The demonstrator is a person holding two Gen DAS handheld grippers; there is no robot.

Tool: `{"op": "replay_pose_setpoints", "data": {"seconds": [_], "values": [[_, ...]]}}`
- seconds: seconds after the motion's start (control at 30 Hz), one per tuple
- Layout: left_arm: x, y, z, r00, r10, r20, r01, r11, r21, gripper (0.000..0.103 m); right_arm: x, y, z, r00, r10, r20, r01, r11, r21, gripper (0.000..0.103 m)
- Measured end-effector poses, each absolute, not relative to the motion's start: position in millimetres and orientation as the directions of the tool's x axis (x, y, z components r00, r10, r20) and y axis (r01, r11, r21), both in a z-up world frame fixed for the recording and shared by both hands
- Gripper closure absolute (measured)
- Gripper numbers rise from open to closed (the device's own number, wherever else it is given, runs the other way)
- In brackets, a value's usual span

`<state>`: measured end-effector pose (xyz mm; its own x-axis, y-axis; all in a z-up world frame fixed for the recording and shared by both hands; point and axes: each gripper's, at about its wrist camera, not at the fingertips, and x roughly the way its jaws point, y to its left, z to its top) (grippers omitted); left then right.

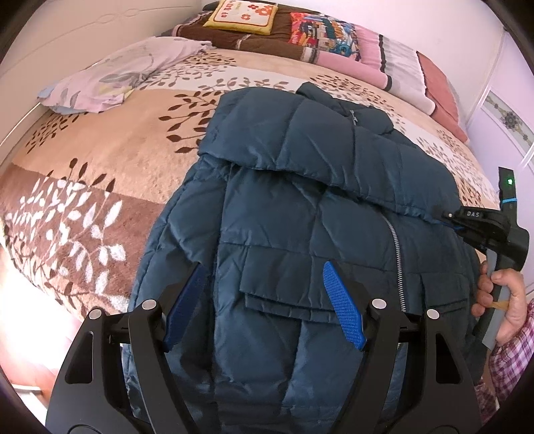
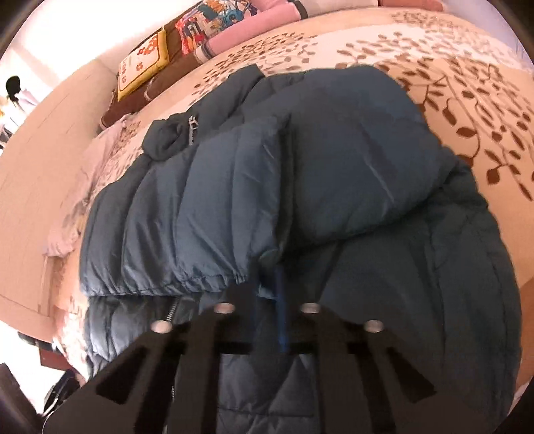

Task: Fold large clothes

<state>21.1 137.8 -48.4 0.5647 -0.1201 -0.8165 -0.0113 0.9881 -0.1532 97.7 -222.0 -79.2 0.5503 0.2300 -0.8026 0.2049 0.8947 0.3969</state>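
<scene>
A dark teal puffer jacket (image 1: 300, 200) lies front up on the bed, zipper (image 1: 397, 253) showing, one sleeve (image 1: 293, 147) folded across the chest. My left gripper (image 1: 263, 300) is open just above the jacket's lower front, blue pads spread either side of a pocket flap. My right gripper (image 1: 447, 215) is shut on the cuff of the folded sleeve at the jacket's right edge. In the right wrist view the jacket (image 2: 333, 187) fills the frame and the right gripper (image 2: 270, 277) pinches the gathered cuff (image 2: 213, 278).
The bed has a beige leaf-patterned blanket (image 1: 116, 157). A lilac pillow (image 1: 113, 76) lies at the far left. Folded quilts and a yellow cushion (image 1: 243, 16) sit along the head. A white wardrobe (image 1: 507, 110) stands on the right.
</scene>
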Motion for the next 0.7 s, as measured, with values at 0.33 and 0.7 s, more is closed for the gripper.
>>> {"op": "replay_pose_setpoints", "data": {"seconds": [0.33, 0.7], "values": [[23, 145, -57, 0.549, -0.1, -0.83, -0.051, 0.987, -0.153, 0.03, 104, -232, -85, 0.515, 0.237, -0.824, 0.209, 0.897, 0.389, 0.095], [15, 147, -57, 0.553, -0.04, -0.832, -0.066, 0.994, -0.092, 0.03, 73, -228, -57, 0.557, 0.184, -0.81, 0.136, 0.942, 0.308, 0.046]]}}
